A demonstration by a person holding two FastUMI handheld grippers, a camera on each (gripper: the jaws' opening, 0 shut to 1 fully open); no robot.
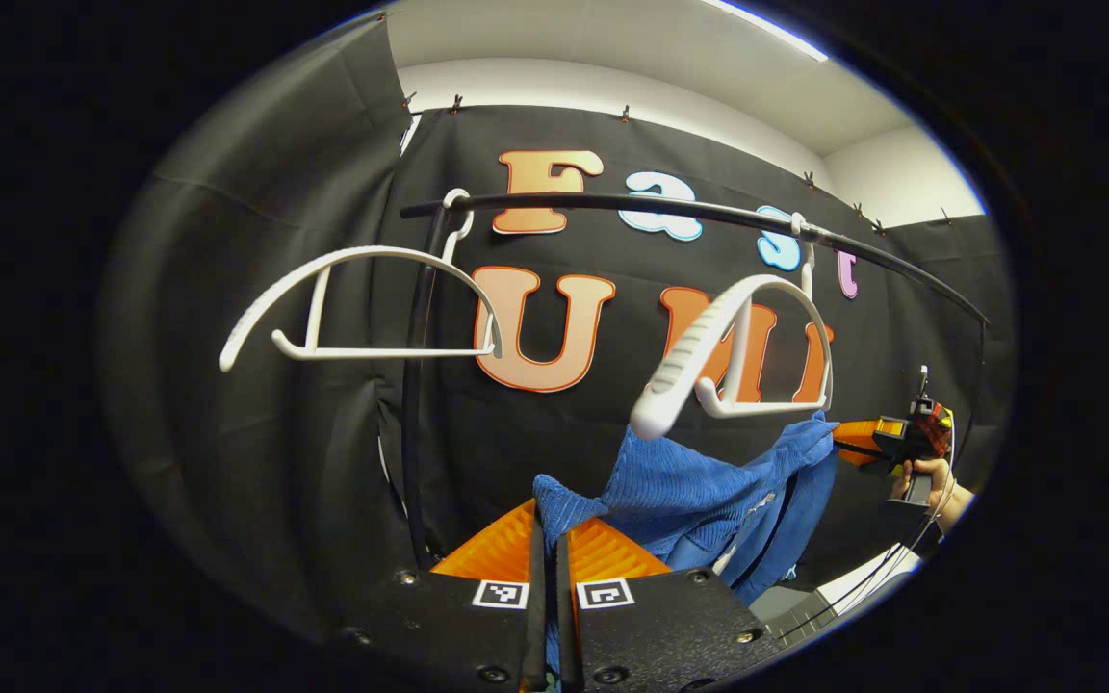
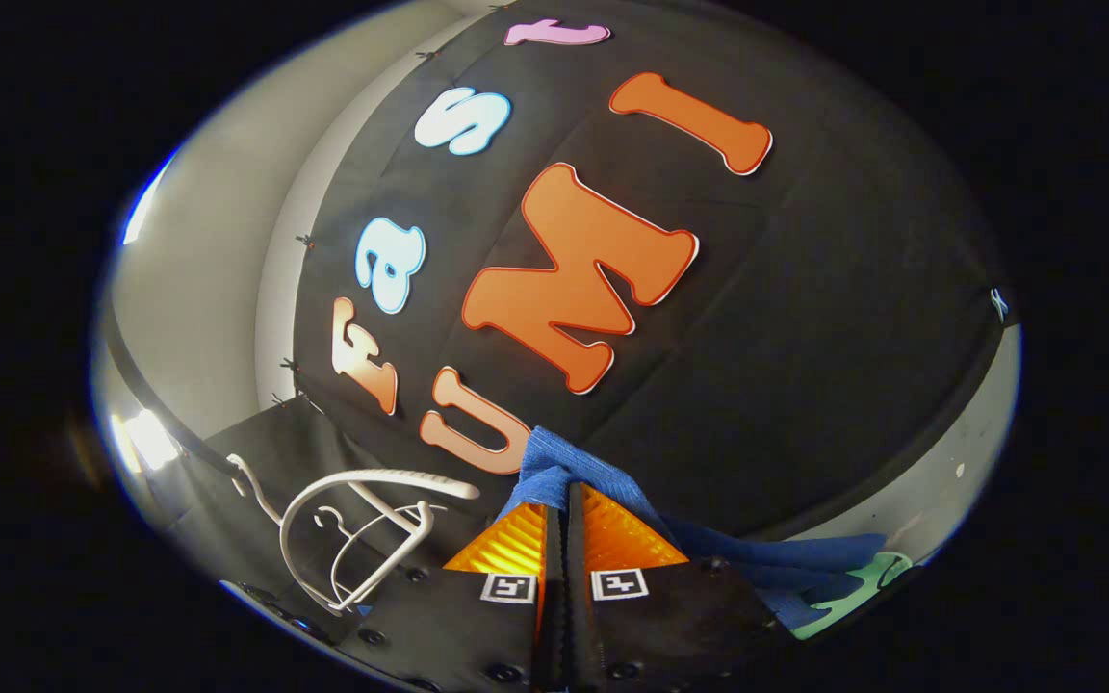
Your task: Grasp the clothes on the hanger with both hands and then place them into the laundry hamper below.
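Both grippers pinch the cloth (image 1: 709, 491): left (image 1: 547, 539), right (image 2: 559, 520). It hangs below the hanger (image 1: 737, 356), stretched between them (hamper unseen).

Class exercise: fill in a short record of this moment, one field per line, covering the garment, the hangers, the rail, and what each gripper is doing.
garment: blue knitted garment, off the hangers, stretched between the two grippers
left gripper: shut on one end of the garment
right gripper: shut on a bunched fold of the garment; also seen far off in the left gripper view, held by a hand
hangers: two white hangers, both bare, left one and right one
rail: black rail, carrying both hangers
hamper: not judged from these views
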